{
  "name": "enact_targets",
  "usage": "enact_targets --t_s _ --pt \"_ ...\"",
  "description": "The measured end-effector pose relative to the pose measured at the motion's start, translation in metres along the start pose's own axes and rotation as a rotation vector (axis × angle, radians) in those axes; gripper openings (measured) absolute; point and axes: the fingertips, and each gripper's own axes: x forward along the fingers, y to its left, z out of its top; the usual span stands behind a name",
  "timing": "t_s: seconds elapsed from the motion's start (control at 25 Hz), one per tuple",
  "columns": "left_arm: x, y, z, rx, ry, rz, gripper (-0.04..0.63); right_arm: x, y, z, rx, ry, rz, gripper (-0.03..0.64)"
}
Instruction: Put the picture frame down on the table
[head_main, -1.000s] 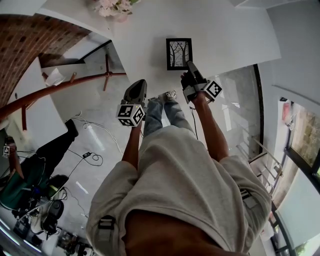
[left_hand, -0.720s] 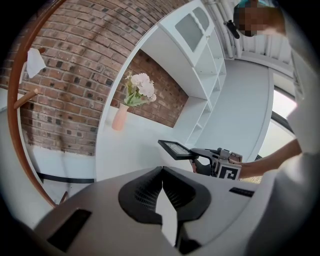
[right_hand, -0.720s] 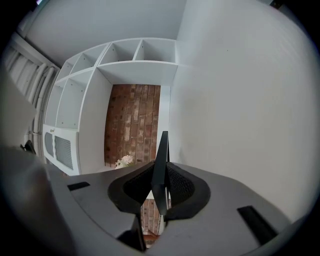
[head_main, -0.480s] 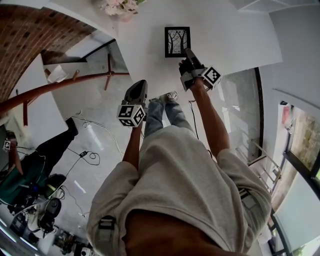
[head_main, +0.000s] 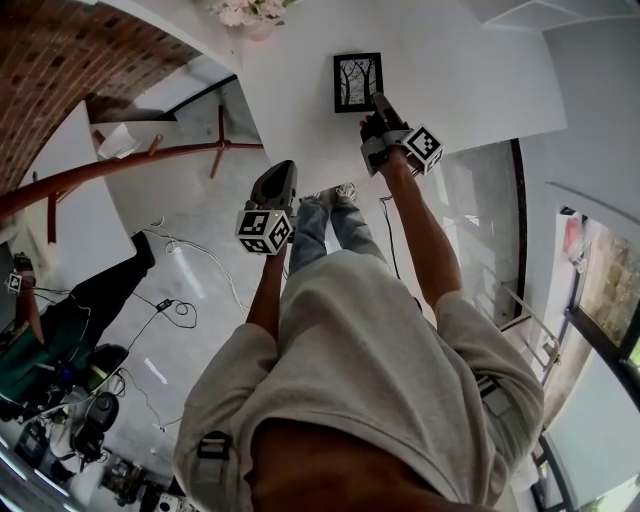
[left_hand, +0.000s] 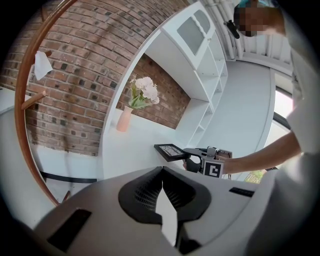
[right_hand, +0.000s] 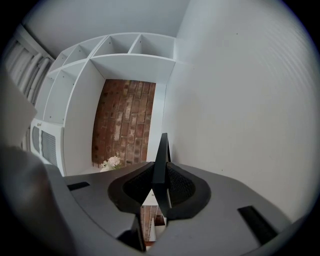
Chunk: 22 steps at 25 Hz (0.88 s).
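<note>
Black picture frame (head_main: 357, 82) faces up, level, long axis along right gripper (head_main: 379, 103)

Overhead head view, low gripper views, shared flowers (left_hand: 142, 92)

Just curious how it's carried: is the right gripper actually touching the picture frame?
Touching. In the right gripper view, the right gripper clamps the picture frame edge-on between both jaws.

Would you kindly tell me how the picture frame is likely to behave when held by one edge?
The picture frame looks stiff: pinched at one edge by the right tool, it juts out flat, no sag. Probably light, since that small pinch carries it. Stood on its thin edge it would likely tip.
</note>
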Motion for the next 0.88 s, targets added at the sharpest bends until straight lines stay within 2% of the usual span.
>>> enact_targets --t_s 0.24,0.48,0.88 --pt "-0.003 0.0 0.002 0.003 -0.003 0.0 0.017 -0.002 -0.001 -0.006 -0.092 0.033 -0.034 0.091" --pt "-0.002 -0.002 0.002 0.002 -0.001 -0.012 0.017 0.004 0.001 -0.019 -0.196 0.121 -0.071 0.175" --pt "-0.001 -0.002 0.003 0.003 -0.001 -0.023 0.017 0.008 0.002 -0.039 -0.484 0.278 -0.142 0.25"
